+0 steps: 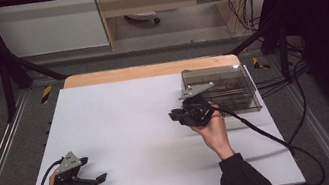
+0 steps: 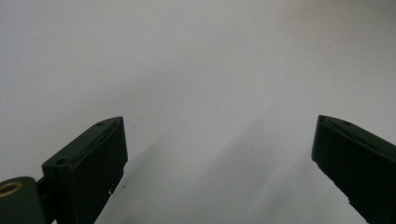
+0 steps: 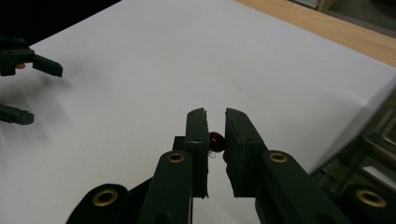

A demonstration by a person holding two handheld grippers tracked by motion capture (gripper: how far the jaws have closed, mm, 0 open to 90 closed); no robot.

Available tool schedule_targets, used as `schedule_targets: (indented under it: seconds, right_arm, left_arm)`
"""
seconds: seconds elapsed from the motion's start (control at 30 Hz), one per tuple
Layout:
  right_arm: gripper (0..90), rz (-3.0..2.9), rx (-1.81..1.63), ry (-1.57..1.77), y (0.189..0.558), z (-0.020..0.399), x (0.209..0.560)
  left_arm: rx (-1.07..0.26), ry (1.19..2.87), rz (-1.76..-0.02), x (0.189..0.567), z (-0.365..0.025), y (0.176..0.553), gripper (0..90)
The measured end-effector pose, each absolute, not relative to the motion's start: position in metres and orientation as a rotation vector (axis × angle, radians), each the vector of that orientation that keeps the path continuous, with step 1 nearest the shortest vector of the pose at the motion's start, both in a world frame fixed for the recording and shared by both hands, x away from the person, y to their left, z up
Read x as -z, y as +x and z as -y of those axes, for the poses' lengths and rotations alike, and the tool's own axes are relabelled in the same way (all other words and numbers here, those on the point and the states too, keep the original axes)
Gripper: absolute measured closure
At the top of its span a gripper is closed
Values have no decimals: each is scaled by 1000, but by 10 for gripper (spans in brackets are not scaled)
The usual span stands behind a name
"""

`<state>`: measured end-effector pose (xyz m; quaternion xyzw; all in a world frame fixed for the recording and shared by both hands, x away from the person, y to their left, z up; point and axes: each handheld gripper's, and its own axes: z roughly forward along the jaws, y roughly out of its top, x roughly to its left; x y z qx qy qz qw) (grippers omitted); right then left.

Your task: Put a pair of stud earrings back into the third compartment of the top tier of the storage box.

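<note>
White sheet [image 1: 128,129] covers the wooden table [image 1: 148,70]; left hand-held gripper [image 1: 97,181] gapes, right hand-held gripper [image 3: 215,125] pinches a dark-red bead [image 3: 215,139].

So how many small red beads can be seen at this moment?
1. A small red bead sits pinched between the jaws of the right gripper, above the white table. More may be hidden in the compartment box.

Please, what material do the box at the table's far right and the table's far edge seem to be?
Box: probably clear smoky plastic, glossy; its inside shows through and its rim glints. Far edge: likely wood, matt; light tan with faint grain in the right gripper view, beyond the white table cover.
</note>
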<state>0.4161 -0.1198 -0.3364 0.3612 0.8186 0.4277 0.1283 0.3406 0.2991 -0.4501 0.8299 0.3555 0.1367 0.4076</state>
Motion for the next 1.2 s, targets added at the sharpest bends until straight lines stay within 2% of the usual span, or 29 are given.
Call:
schedule_targets:
  seconds: [0.67,1.2]
  right_arm:
    - [798,-2181,-1155,1270,427,228,337]
    - [798,-2088,-1051,1406,434,283,351]
  left_arm:
    - [-346,2096,-899,451,-298,341,37]
    - [-346,2095,-901,451,-299,341,37]
